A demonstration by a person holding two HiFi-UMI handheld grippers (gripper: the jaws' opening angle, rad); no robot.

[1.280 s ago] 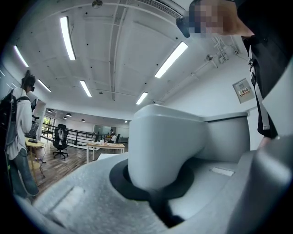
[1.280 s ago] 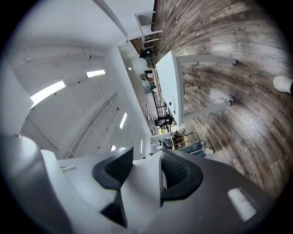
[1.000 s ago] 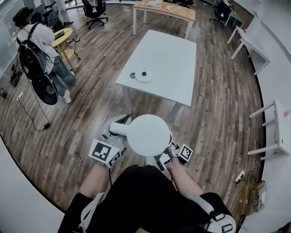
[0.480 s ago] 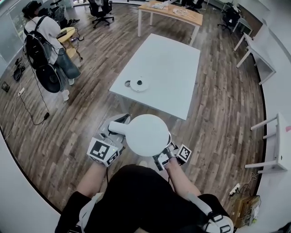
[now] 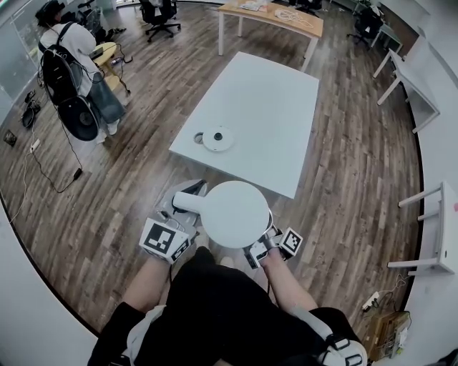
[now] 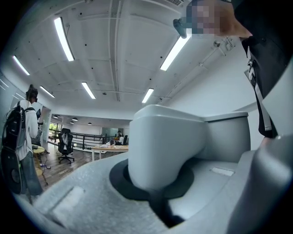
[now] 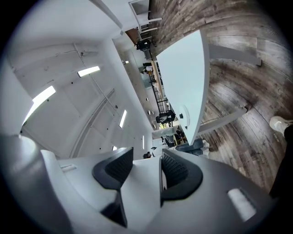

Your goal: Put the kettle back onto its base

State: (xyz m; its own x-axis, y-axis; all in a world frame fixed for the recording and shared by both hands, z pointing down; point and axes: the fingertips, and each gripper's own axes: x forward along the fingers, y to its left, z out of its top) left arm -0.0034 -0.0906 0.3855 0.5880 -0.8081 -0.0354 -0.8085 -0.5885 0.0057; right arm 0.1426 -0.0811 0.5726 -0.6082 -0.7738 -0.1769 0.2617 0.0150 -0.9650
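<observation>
The white kettle (image 5: 234,214), seen from above as a round lid, hangs between my two grippers over the wooden floor, short of the white table (image 5: 272,100). My left gripper (image 5: 189,201) is shut on a white projecting part of the kettle (image 6: 167,146) on its left side. At the kettle's lower right, my right gripper (image 5: 262,241) is shut on a white slab of it (image 7: 145,180), pressed between the dark pads (image 7: 178,171). The round white base (image 5: 217,138) lies near the table's front left corner, also small in the right gripper view as the base (image 7: 184,114).
A small round object (image 5: 198,137) lies beside the base. A person with a backpack (image 5: 68,53) stands at the far left near a yellow side table. An office chair (image 5: 159,13) and a wooden table (image 5: 275,14) are at the back; white furniture (image 5: 433,221) lines the right wall.
The table and base have drawn closer in the head view as both grippers carried the kettle toward them. Both grips are unchanged.
</observation>
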